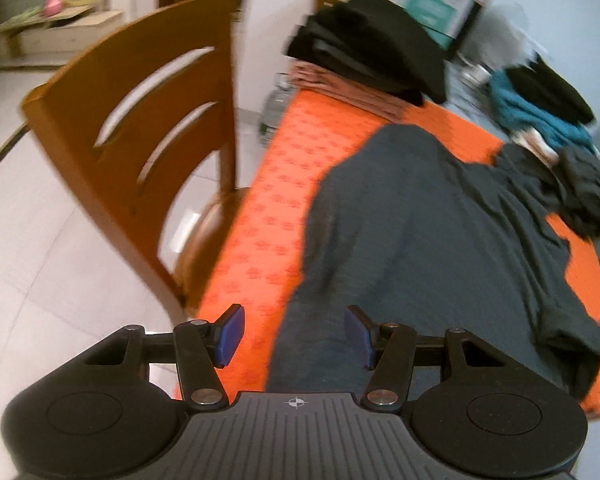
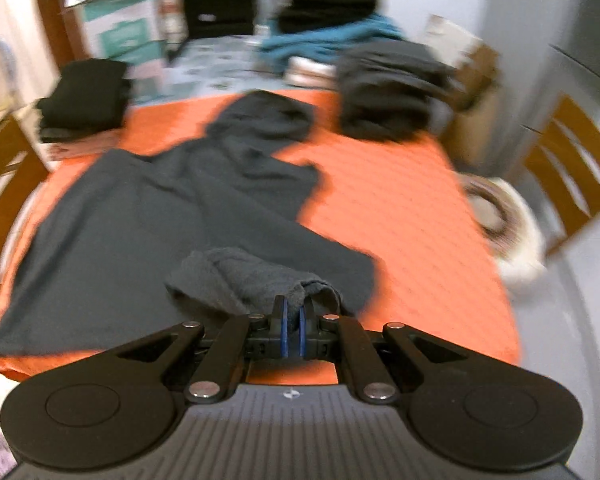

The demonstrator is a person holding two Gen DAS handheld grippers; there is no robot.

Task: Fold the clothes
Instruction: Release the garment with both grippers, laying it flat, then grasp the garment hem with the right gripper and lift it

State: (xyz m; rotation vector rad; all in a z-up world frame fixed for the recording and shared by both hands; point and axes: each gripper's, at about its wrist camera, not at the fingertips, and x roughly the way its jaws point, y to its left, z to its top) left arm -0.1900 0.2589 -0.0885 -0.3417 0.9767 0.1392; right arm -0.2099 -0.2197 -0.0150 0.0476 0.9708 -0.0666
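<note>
Shirt (image 2: 172,200) spread on table (image 2: 400,216); folded stack (image 2: 84,96) far left, pile (image 2: 388,88) far right, chair (image 2: 572,168) right

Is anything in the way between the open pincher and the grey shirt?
Nothing visible. The left gripper hangs open right over the shirt's near edge on the orange cloth. The right gripper already pinches a bit of it.

Bare orange tablecloth (image 2: 400,216) between clothes stacks (image 2: 388,88)
</note>
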